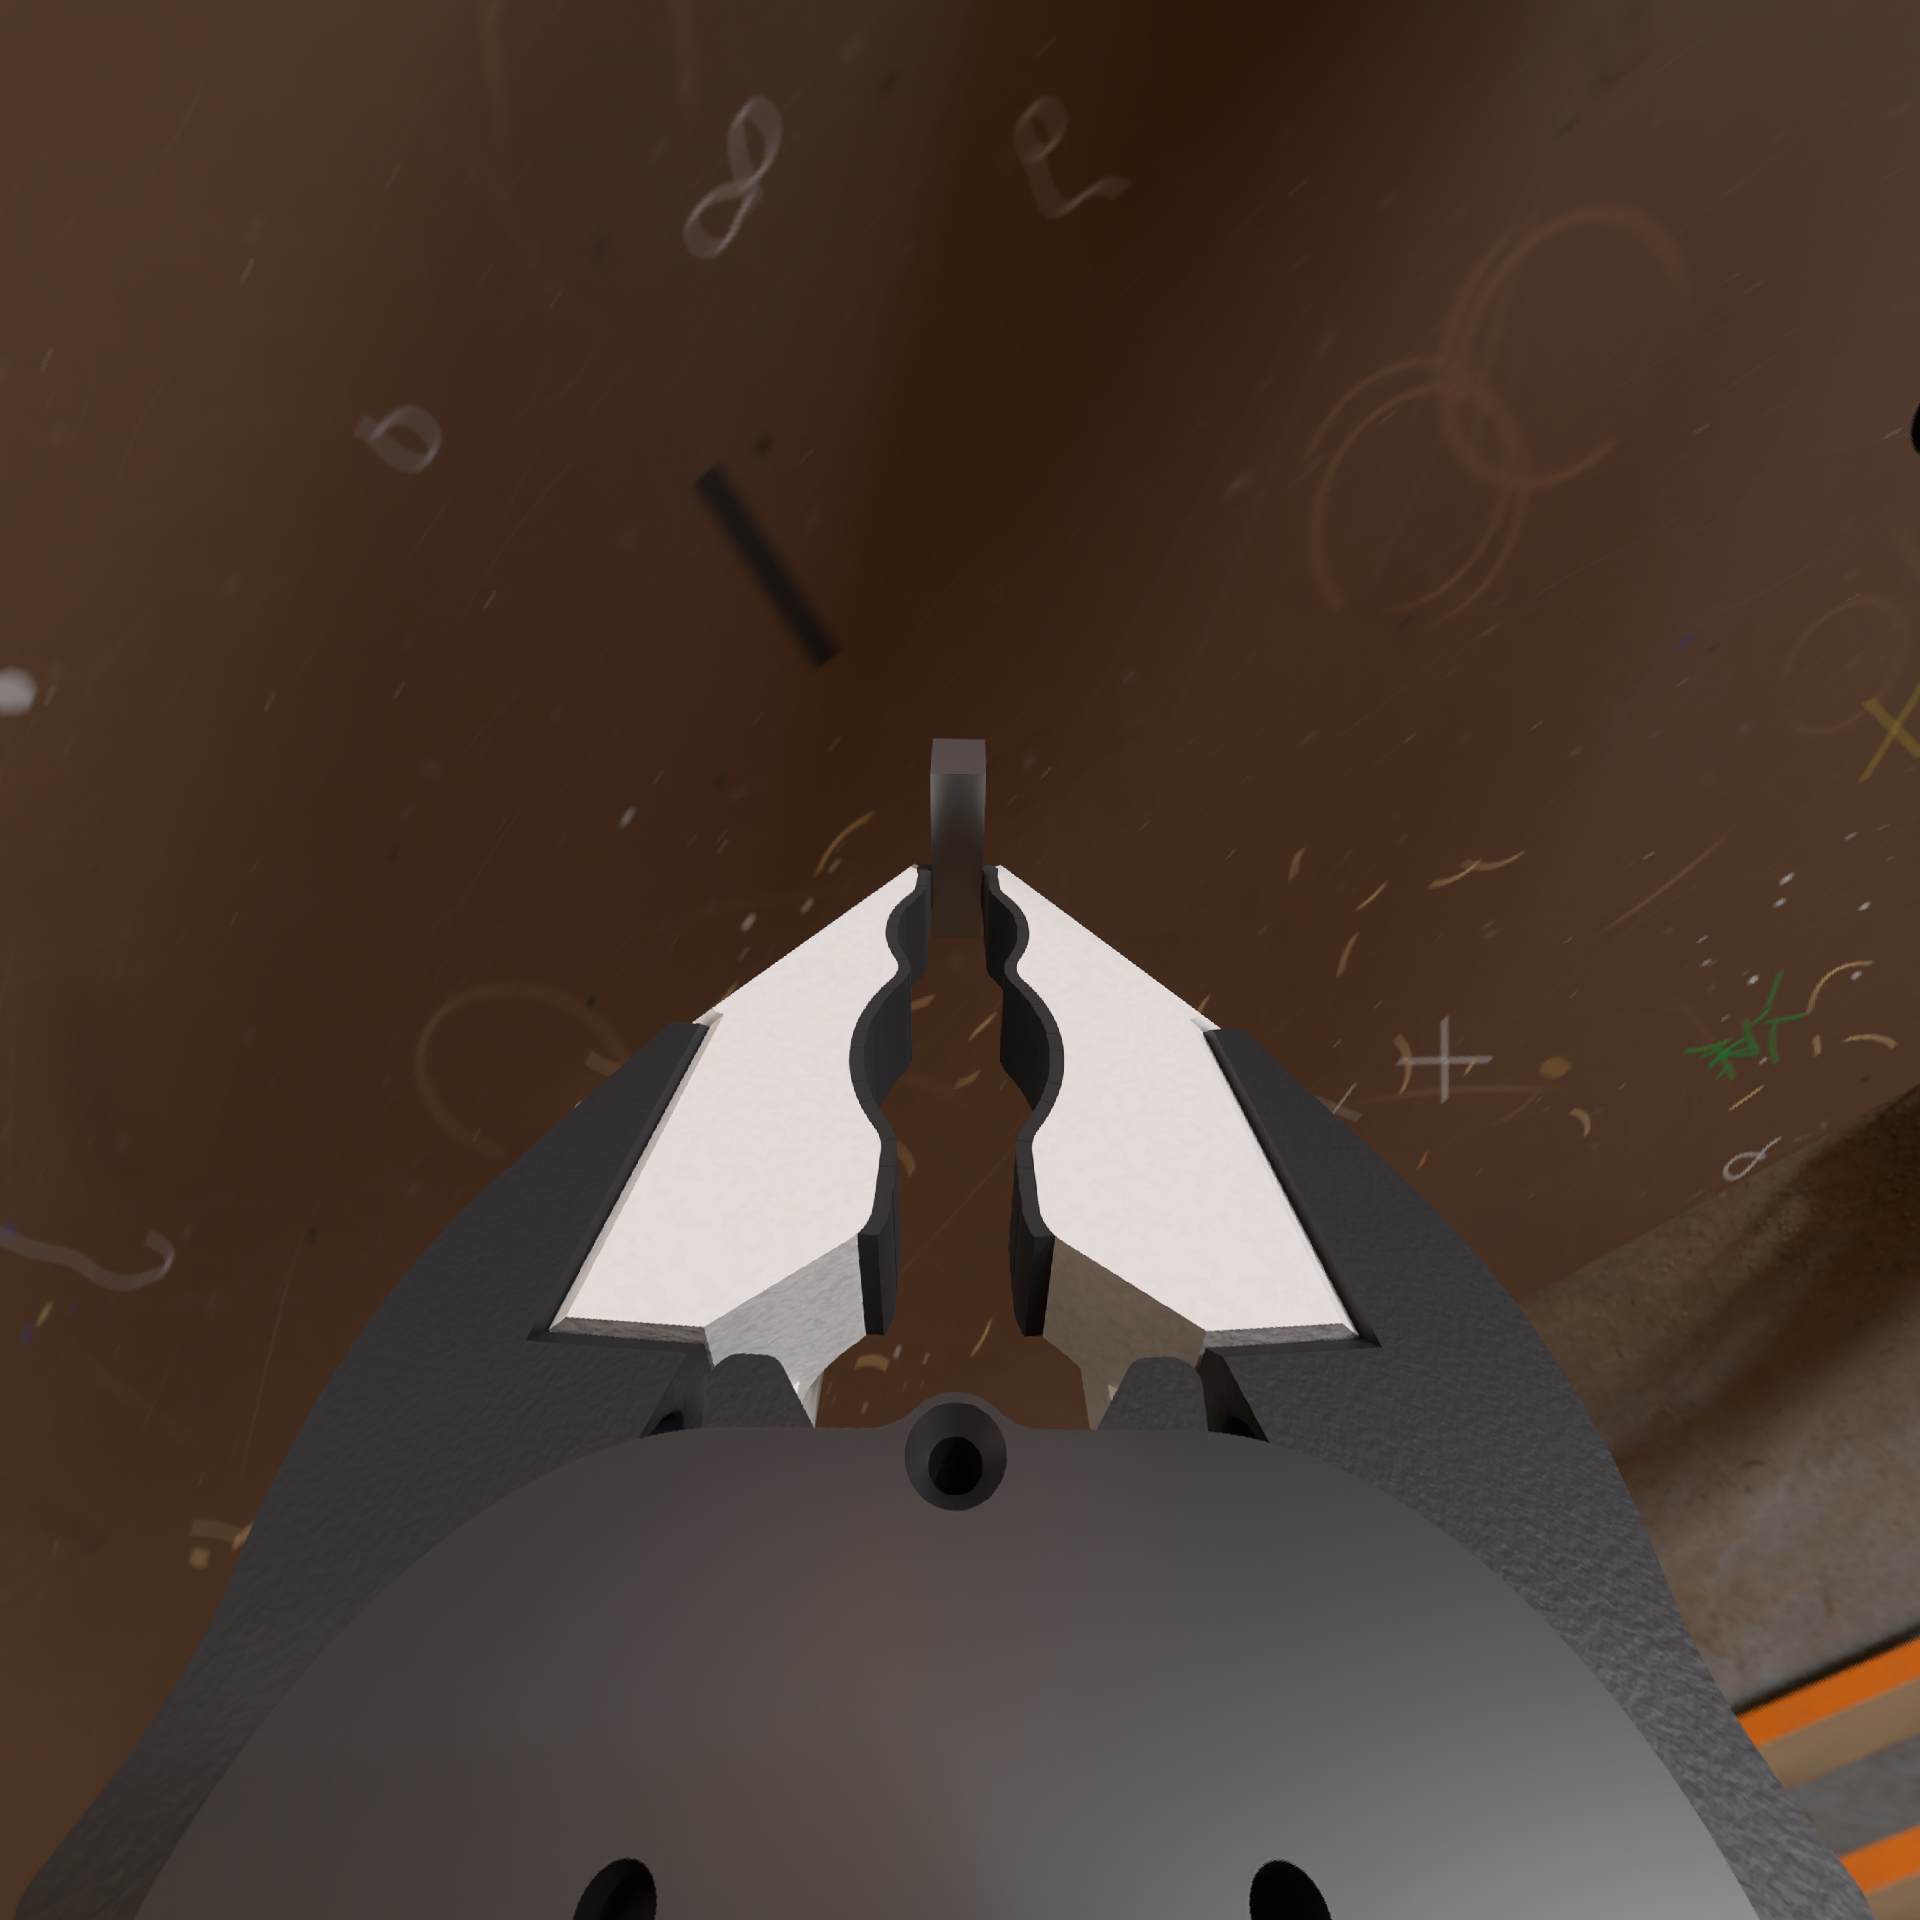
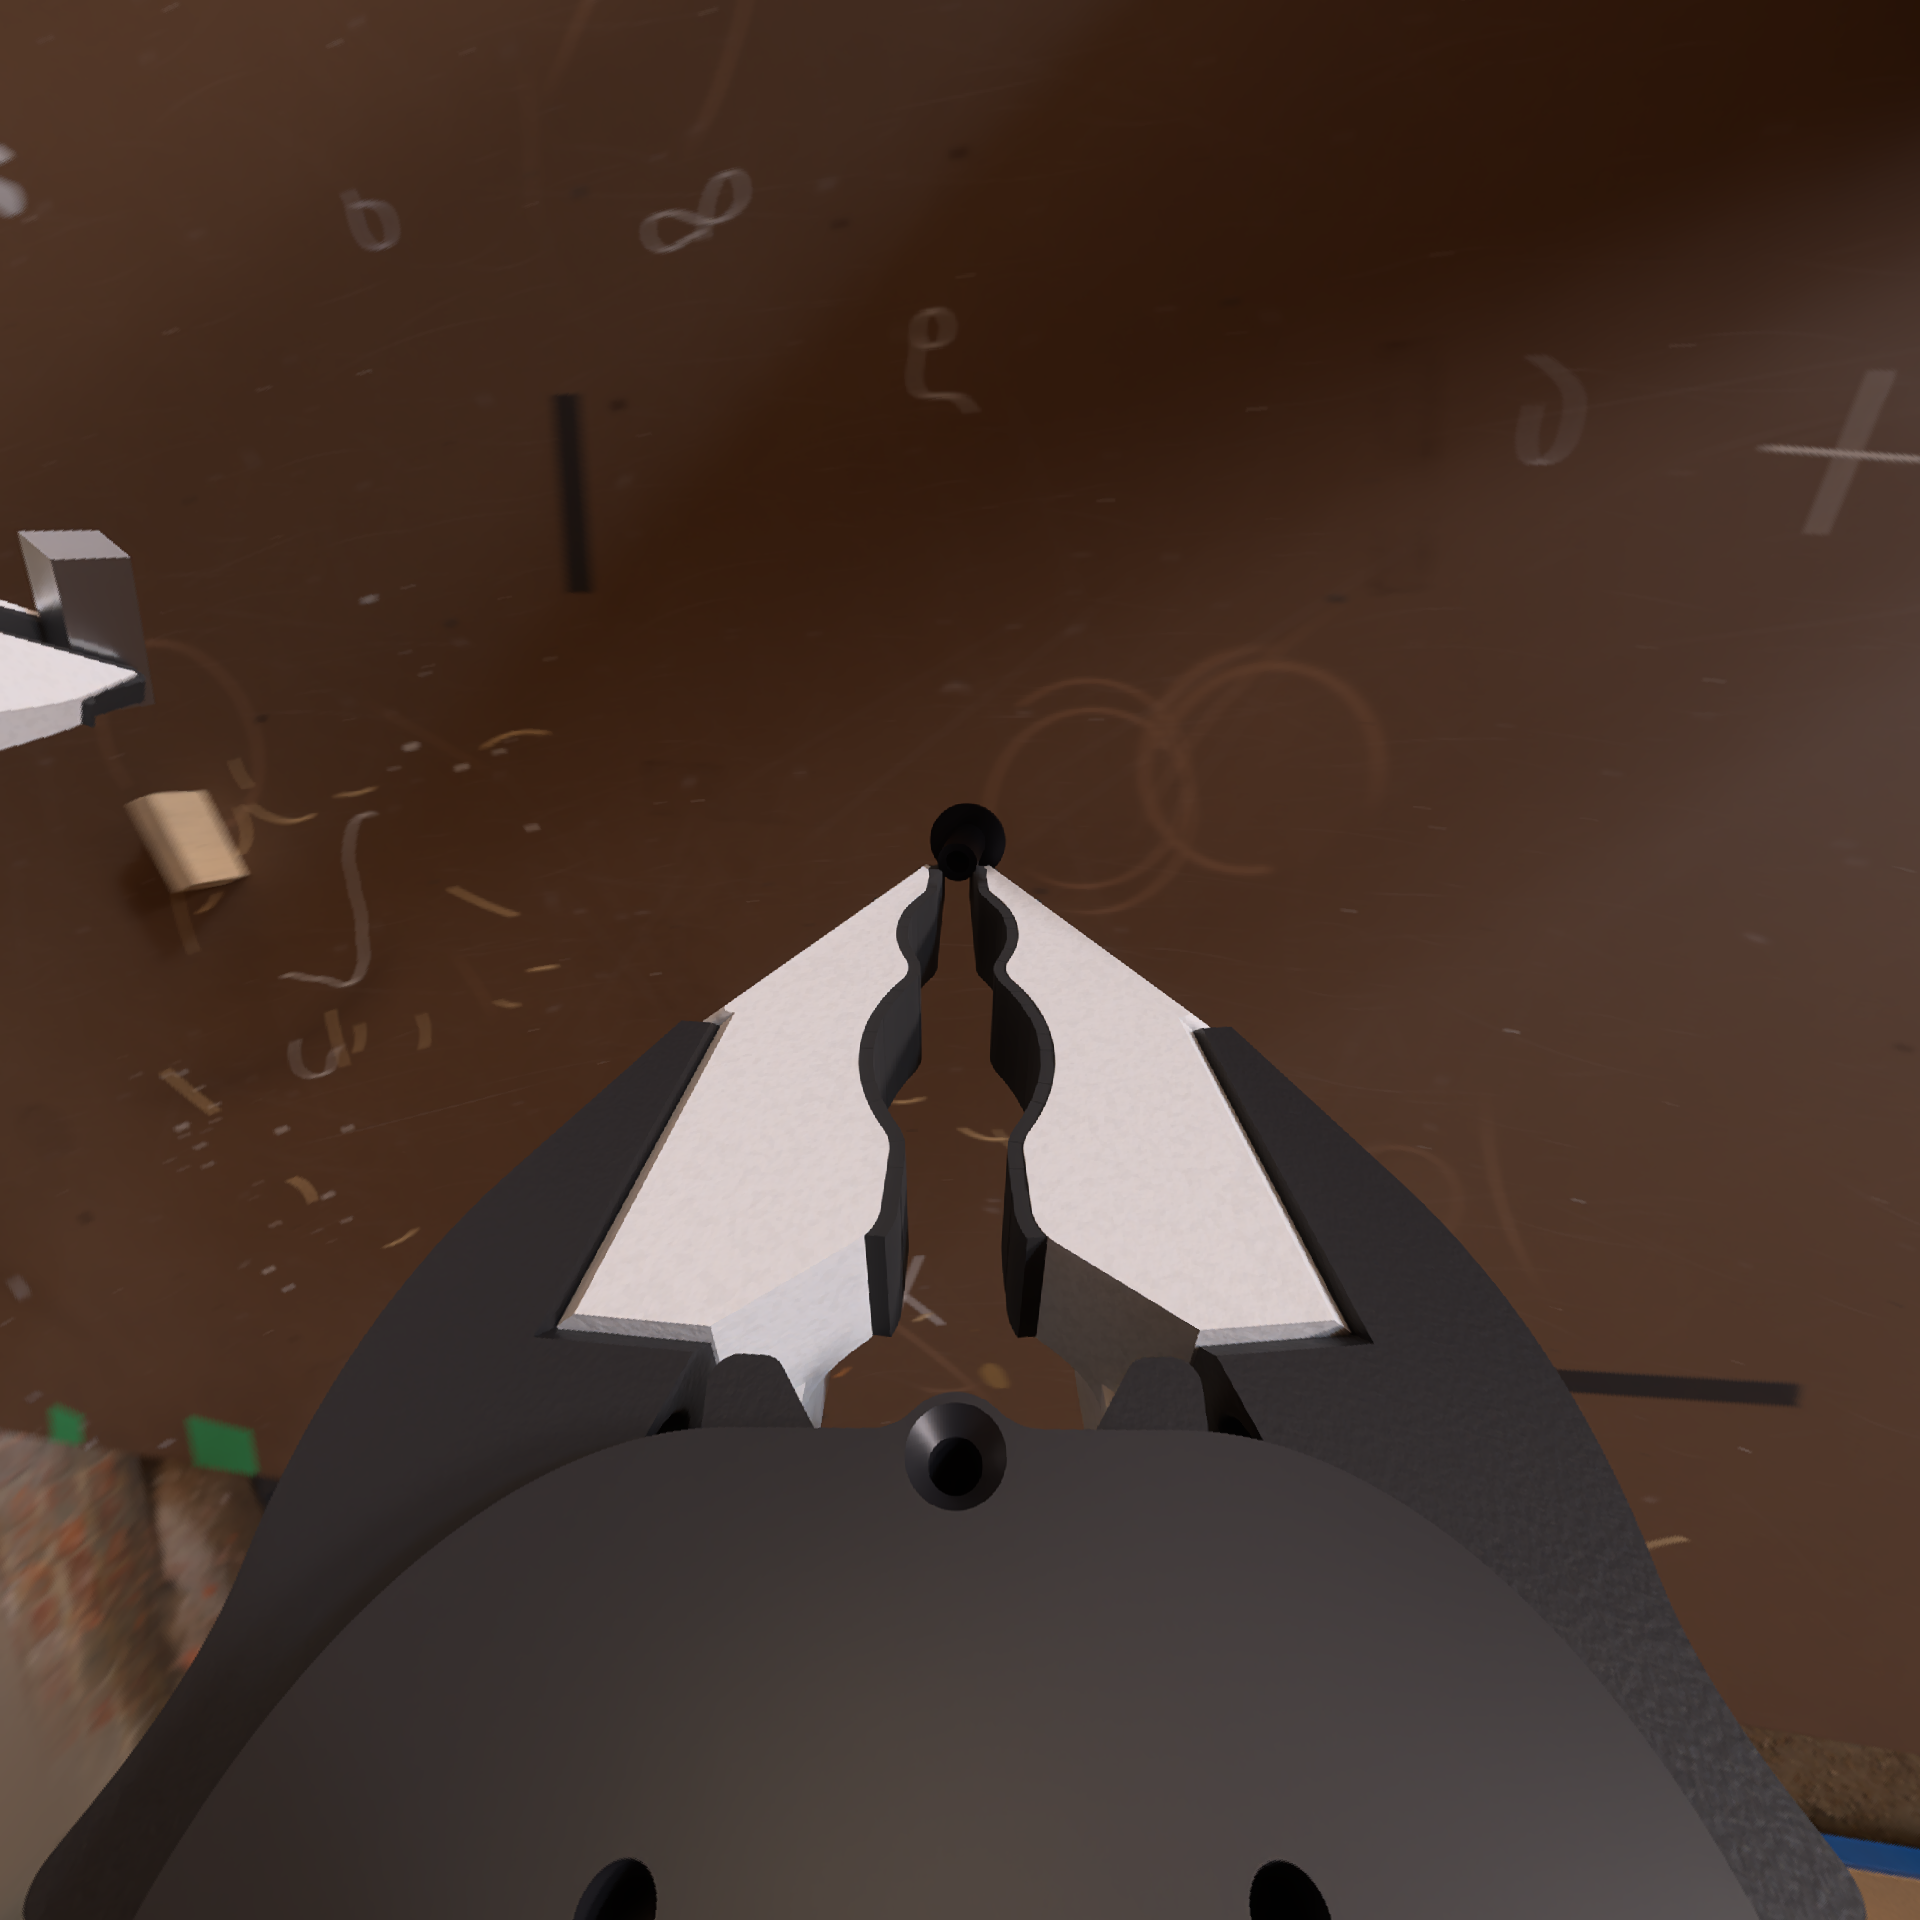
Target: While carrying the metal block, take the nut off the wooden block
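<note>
My left gripper [image 1: 957, 878] is shut on a small grey metal block [image 1: 957, 805], which sticks out past the fingertips above the brown table [image 1: 1143, 520]. My right gripper [image 2: 957, 873] is shut on a small black round nut [image 2: 967, 831] pinched at its fingertips, held above the table. In the right wrist view the wooden block [image 2: 189, 837], a small tan piece, lies on the table at the left, apart from the nut. Above it, the left gripper's fingers [image 2: 62, 681] reach in from the left edge with the metal block [image 2: 88, 597].
The table is scratched, with ring stains [image 2: 1184, 779], wood shavings and chalk-like marks. Dark strips [image 1: 767, 566] [image 2: 571, 494] [image 2: 1678, 1389] lie flat on it. The table edge runs at the lower right [image 1: 1662, 1247], with orange-striped floor [image 1: 1849, 1714] beyond. Green squares [image 2: 220, 1444] sit at the near left edge.
</note>
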